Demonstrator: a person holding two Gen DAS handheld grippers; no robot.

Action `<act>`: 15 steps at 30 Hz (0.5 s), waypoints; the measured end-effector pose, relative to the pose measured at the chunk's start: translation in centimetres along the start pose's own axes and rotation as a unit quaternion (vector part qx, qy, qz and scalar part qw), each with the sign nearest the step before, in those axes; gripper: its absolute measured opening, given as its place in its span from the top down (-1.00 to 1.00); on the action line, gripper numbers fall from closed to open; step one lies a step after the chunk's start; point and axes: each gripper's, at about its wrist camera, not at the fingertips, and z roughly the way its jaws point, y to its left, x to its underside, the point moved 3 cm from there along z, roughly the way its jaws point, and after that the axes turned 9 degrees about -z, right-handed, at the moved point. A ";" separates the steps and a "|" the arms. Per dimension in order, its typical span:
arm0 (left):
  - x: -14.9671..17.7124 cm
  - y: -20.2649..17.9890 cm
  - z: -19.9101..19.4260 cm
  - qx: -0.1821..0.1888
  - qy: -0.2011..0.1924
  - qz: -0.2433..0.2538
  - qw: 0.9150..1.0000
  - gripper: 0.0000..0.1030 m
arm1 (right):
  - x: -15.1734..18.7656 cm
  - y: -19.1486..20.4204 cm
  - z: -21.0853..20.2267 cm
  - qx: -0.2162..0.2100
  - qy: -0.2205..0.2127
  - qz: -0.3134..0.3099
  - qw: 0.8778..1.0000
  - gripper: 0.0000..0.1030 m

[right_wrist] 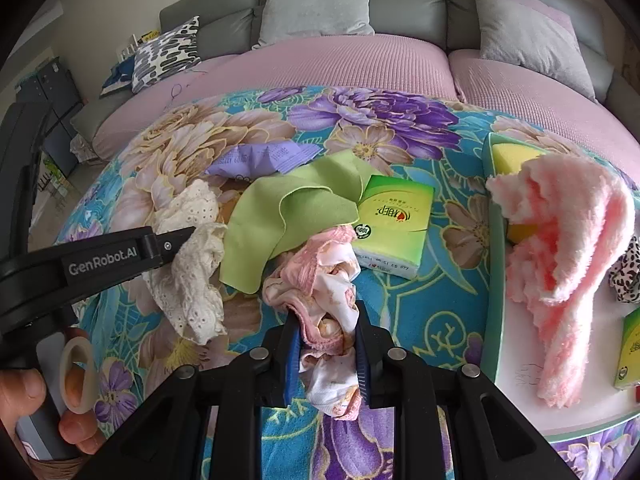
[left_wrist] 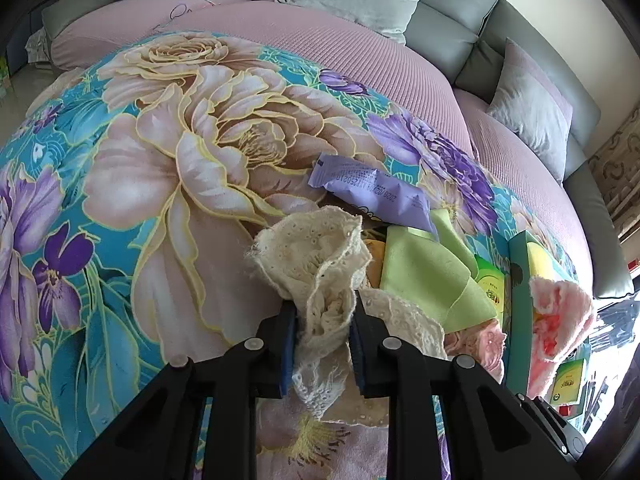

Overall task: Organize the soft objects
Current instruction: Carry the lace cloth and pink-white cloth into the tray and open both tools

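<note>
Both grippers are busy here. The left gripper (left_wrist: 323, 320) has its fingers pinching a bunched cream lace cloth (left_wrist: 316, 256), sitting at bottom centre of the left wrist view, over the floral blanket (left_wrist: 140, 168). The right gripper (right_wrist: 328, 336) has its fingers clamped on a crumpled pink-and-white fabric piece (right_wrist: 320, 272), bottom centre of the right wrist view. Just above it lie a green cloth (right_wrist: 280, 208), a green tissue pack (right_wrist: 394, 216) and a purple packet (right_wrist: 256, 158). At the right edge a fluffy pink towel (right_wrist: 568, 240) drapes over the teal-rimmed tray (right_wrist: 496, 280).
</note>
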 end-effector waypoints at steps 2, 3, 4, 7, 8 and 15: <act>0.0 -0.1 -0.2 -0.001 -0.002 0.002 1.000 0.55 | -0.1 -0.1 -0.3 0.001 -0.005 0.001 1.000 0.53; -0.1 -0.2 -0.3 -0.001 -0.004 0.003 1.000 0.56 | -0.1 -0.2 -0.5 0.001 -0.007 0.002 1.000 0.53; -0.1 -0.2 -0.5 -0.001 -0.007 0.004 1.000 0.56 | -0.2 -0.2 -0.7 0.001 -0.010 0.003 1.000 0.53; -0.3 -0.6 -1.3 0.001 -0.017 0.009 1.000 0.58 | -0.3 -0.6 -1.4 0.002 -0.018 0.007 1.000 0.53; -0.3 -0.7 -1.4 0.002 -0.019 0.010 1.000 0.58 | -0.3 -0.7 -1.7 0.003 -0.022 0.007 1.000 0.53; -0.7 -2.3 -4.1 0.030 -0.047 0.023 0.998 0.58 | -0.8 -1.6 -3.9 0.007 -0.054 0.019 0.998 0.53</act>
